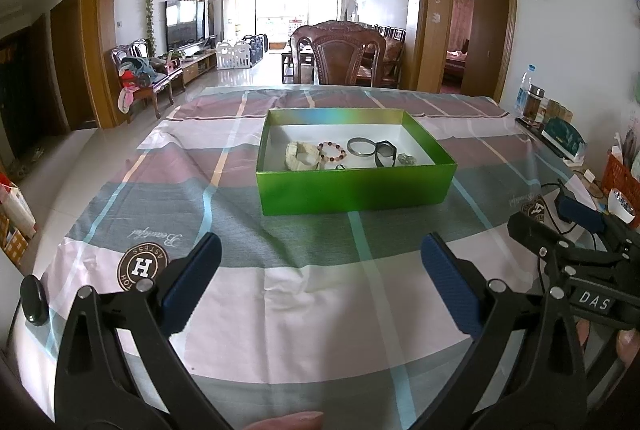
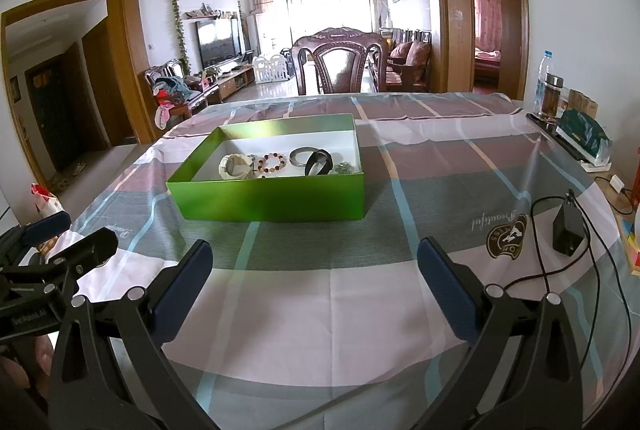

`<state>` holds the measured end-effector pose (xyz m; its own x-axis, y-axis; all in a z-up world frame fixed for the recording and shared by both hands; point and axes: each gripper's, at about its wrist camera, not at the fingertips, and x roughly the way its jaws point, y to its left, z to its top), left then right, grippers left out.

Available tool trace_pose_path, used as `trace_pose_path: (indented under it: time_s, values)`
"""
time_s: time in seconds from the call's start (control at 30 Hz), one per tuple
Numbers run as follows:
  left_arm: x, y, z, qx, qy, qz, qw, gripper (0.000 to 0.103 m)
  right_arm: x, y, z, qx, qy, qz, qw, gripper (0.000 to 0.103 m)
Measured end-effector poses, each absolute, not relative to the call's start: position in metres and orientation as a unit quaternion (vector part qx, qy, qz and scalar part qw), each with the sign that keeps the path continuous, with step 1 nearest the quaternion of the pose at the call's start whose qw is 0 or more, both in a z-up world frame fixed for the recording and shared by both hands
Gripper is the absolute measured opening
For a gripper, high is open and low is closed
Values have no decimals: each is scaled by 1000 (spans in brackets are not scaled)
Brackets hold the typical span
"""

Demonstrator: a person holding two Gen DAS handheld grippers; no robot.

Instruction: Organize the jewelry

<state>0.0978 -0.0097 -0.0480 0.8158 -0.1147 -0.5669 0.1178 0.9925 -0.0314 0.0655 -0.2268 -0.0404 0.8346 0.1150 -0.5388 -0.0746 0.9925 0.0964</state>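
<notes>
A green box [image 1: 352, 186] with a white inside sits open near the middle of a tabletop [image 1: 320, 294] covered with a pink, grey and white checked cloth, closer to the far edge than to the near one. Inside it, along the near wall, several pieces of jewelry lie in a row: a cream-coloured bracelet [image 1: 300, 155] toward the box's left end, a beaded bracelet [image 1: 331, 151] of reddish and pale beads beside it, a silver bangle [image 1: 361, 146], then a black band [image 1: 385, 152] that overlaps the bangle's edge, and a small greenish cluster [image 1: 406, 159] toward the right end. The left gripper [image 1: 320, 286] hovers above the near part of the tabletop with its blue-padded fingers [image 1: 192, 290] spread wide and nothing between them. The right gripper [image 2: 314, 286] hovers beside it at the same near edge, its jaws likewise spread wide and empty; each gripper shows at the margin of the other's view. Both point toward the box, well apart from it. A small black adapter [image 2: 567, 230] with a trailing cable rests on the cloth near the right edge. Along the far right edge stand a water bottle [image 2: 545, 78], a glass flask [image 2: 553, 96] and a dark green bag [image 2: 582, 140]. A carved wooden chair [image 2: 340, 62] stands behind the far edge
</notes>
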Motion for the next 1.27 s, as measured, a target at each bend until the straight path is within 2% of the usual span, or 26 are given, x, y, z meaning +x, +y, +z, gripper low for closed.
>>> trace_pose_path:
  time_s: [1.27]
  values:
    - [109, 1, -65, -9, 306, -67, 950, 99, 70, -229, -49, 34, 289, 49, 955, 100]
